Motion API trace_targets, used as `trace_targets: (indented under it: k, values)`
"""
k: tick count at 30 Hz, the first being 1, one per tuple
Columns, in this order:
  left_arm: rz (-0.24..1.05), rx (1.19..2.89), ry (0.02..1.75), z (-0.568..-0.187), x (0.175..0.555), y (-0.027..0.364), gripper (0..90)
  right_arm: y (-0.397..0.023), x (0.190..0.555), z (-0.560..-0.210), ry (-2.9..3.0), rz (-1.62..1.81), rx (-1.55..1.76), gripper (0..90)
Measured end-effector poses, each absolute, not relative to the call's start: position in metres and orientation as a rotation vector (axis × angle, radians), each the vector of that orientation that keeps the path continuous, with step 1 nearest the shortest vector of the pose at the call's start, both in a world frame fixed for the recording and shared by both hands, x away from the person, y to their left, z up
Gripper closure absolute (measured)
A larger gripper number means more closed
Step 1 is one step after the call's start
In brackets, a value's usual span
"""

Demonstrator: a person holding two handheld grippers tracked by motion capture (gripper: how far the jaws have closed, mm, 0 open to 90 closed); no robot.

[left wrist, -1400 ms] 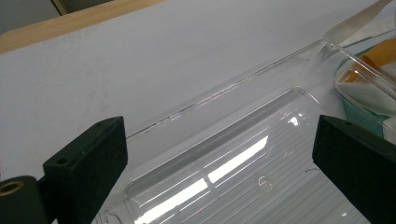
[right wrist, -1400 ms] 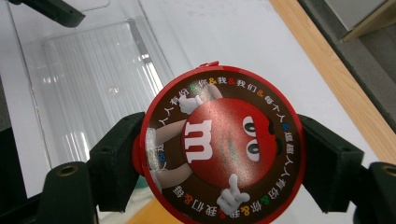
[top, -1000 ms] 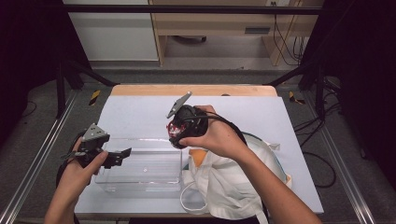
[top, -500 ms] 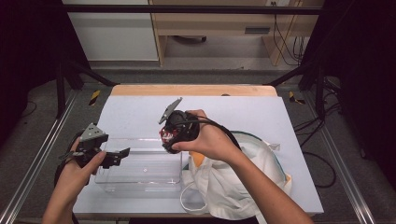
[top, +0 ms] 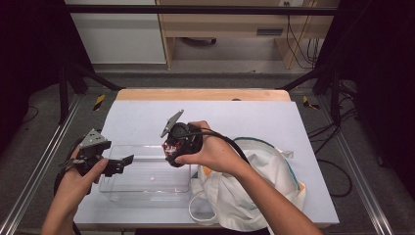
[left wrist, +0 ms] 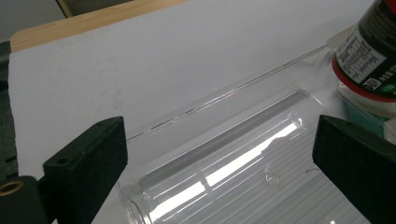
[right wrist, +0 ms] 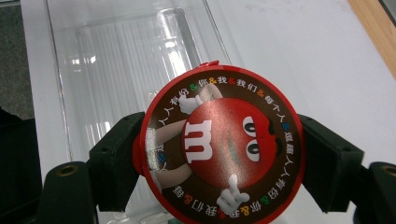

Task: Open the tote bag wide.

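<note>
Two hand-held black two-jaw grippers work over a clear rectangular plastic tray (top: 147,177) at lower centre of the high view. At centre frame, the right gripper (right wrist: 219,163) clasps a round red-lidded candy tub with a brown label (right wrist: 219,156) by its sides, poised above the tray's right end. At lower left, the left gripper (left wrist: 219,158) stands unclenched, its jaws spread astride the tray's near rim. Lower right of centre, a crumpled white cloth bag (top: 254,186) lies just beside the tray.
</note>
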State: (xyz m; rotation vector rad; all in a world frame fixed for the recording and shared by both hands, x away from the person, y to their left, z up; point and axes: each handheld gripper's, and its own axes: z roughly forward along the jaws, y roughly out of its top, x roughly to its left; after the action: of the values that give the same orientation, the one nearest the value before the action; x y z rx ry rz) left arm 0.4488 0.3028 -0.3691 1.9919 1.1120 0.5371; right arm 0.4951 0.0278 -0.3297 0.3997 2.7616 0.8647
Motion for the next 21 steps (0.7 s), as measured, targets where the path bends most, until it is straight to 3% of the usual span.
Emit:
trace_targets:
  k: [21]
  values:
    - [0.536, 2.001, 1.109, -0.3692, 0.4489, 0.3038, 3.3, 0.0337, 0.4967, -0.3374, 2.771, 0.884, 0.392, 24.0]
